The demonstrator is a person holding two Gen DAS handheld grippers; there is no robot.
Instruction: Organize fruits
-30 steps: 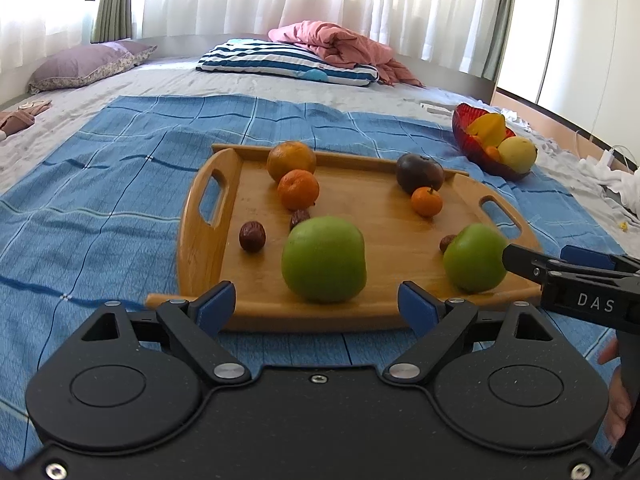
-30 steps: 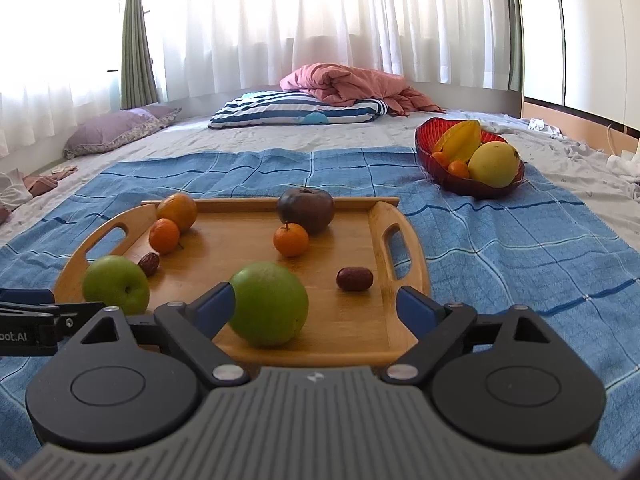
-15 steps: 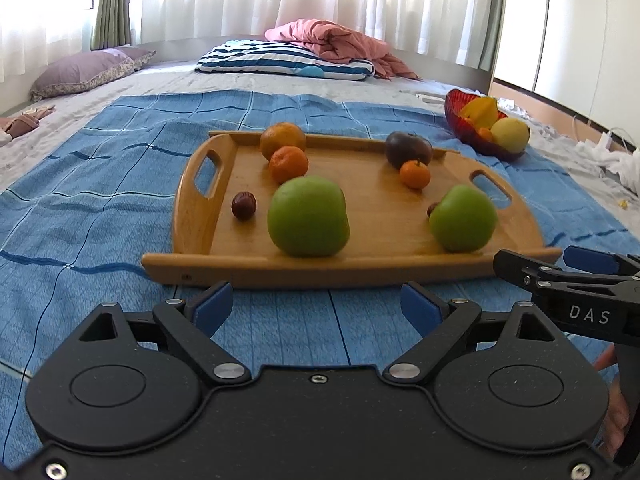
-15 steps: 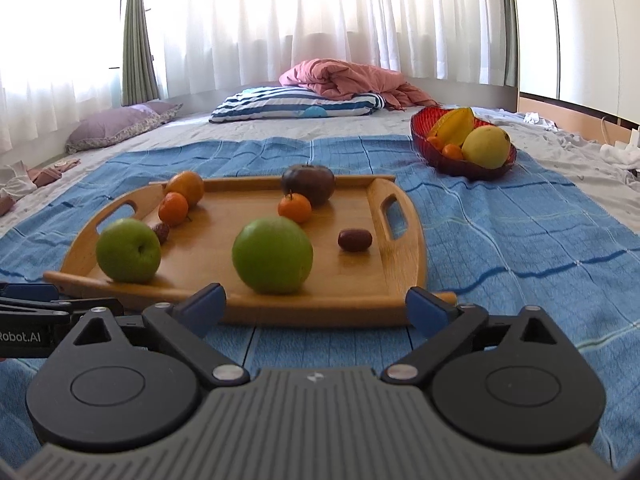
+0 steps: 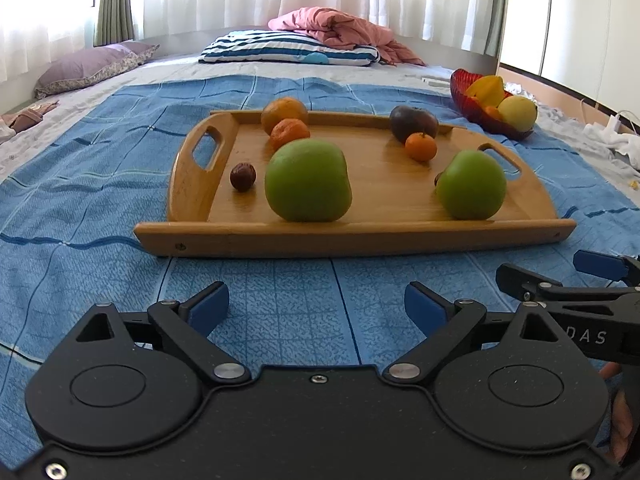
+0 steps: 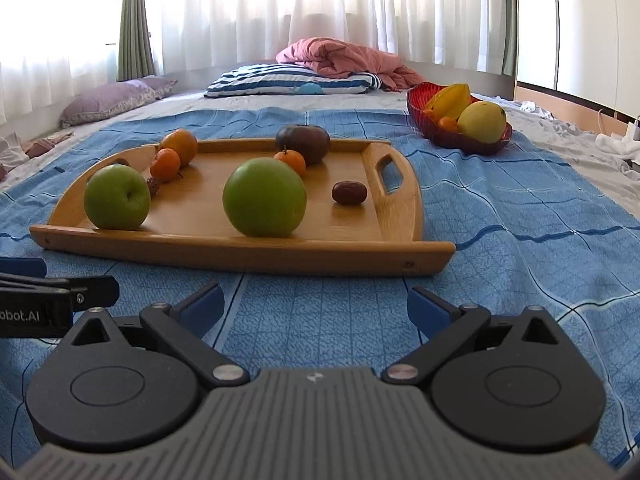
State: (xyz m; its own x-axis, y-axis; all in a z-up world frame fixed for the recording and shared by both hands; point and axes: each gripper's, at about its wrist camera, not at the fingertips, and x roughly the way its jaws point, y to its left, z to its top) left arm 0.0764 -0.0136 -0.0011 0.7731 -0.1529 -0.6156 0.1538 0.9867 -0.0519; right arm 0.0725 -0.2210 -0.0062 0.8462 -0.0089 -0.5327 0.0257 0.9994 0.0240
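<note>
1. The left gripper (image 5: 316, 306) hangs low over the blue checked blanket (image 5: 100, 184), just in front of the wooden tray (image 5: 352, 236). Its jaws are opening and only the blanket shows between the blue pads.
2. The right gripper (image 6: 316, 306) is beside it, also in front of the tray. Its jaws are spread wide and hold nothing.
3. The tray lies flat on the blanket and carries all the loose fruits.
4. Near its front edge stand two green apples: the bigger apple (image 5: 307, 180) close to the middle, the smaller apple (image 5: 471, 185) toward the right handle in the left view.
5. Behind the bigger apple are a small tangerine (image 5: 289, 132) and a larger orange (image 5: 284, 114), touching or almost touching each other.
6. A dark purple fruit (image 5: 413, 122) sits at the back rim, with another small tangerine (image 5: 421, 146) just in front of it.
7. A brown date (image 5: 243, 176) lies near the left handle; a second date (image 6: 349, 192) lies near the other handle.
8. A red bowl (image 6: 472, 142) with yellow and orange fruits stands on the bed, well apart from the tray, to the back right.
</note>
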